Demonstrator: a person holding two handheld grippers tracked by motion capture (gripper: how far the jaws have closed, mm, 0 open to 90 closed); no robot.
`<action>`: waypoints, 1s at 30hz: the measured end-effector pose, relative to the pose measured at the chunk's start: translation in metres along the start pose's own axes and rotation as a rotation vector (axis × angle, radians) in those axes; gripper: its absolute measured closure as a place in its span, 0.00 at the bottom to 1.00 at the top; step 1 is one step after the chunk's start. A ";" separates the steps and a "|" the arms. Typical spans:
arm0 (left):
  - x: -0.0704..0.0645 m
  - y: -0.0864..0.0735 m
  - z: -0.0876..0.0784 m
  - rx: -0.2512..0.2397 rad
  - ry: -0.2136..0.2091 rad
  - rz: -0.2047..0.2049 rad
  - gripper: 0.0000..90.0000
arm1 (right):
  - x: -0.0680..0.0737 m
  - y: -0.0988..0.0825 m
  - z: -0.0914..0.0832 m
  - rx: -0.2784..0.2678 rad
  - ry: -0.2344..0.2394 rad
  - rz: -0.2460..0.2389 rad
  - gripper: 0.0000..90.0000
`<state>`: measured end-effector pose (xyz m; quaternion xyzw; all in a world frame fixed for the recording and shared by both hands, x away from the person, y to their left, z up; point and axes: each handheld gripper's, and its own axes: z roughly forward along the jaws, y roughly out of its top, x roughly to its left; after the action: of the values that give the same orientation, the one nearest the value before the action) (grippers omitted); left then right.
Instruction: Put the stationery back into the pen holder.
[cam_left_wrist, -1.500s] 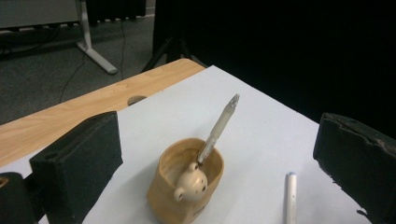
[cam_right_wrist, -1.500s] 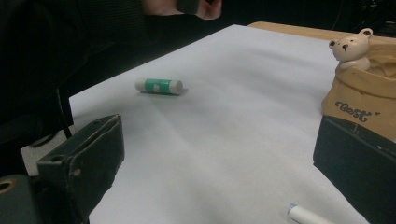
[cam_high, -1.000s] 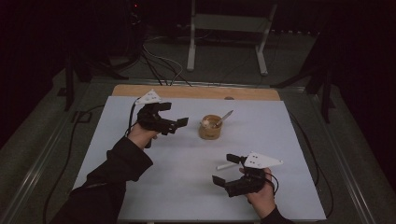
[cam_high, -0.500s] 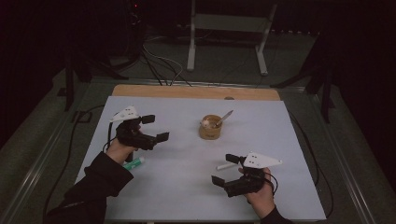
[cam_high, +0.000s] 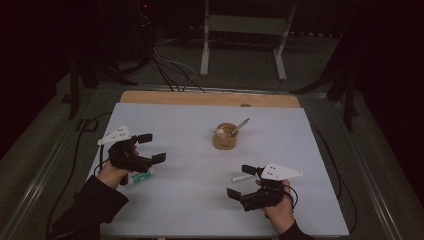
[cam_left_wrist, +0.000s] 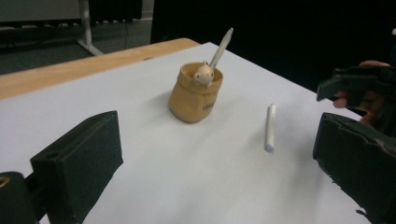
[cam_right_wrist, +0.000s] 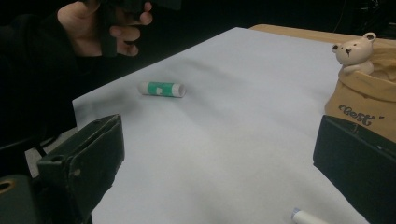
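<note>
White surface (cam_high: 200, 200): cup (cam_high: 225, 136) at 12 o'clock, pen (cam_high: 243, 178) just by right hand-held gripper (cam_high: 244, 185), glue stick (cam_high: 138, 177) under left hand-held gripper (cam_high: 151, 149) at 9. Both wide open, empty. Probably pre-grasp; next move: lower left onto stick.
</note>
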<state>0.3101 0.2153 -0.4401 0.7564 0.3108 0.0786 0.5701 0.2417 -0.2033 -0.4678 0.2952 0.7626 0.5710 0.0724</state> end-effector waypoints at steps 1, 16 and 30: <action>0.000 -0.005 -0.003 0.009 -0.006 0.010 0.02 | 0.000 0.000 0.000 0.001 0.002 -0.002 0.02; 0.015 -0.046 -0.029 0.044 0.004 0.018 0.02 | 0.000 0.000 0.001 -0.007 0.015 0.002 0.02; 0.027 -0.082 -0.061 0.041 0.054 0.050 0.02 | 0.001 0.000 0.003 -0.002 0.021 0.006 0.02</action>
<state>0.2714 0.2927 -0.5000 0.7732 0.3086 0.1069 0.5437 0.2423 -0.2006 -0.4691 0.2913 0.7620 0.5749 0.0629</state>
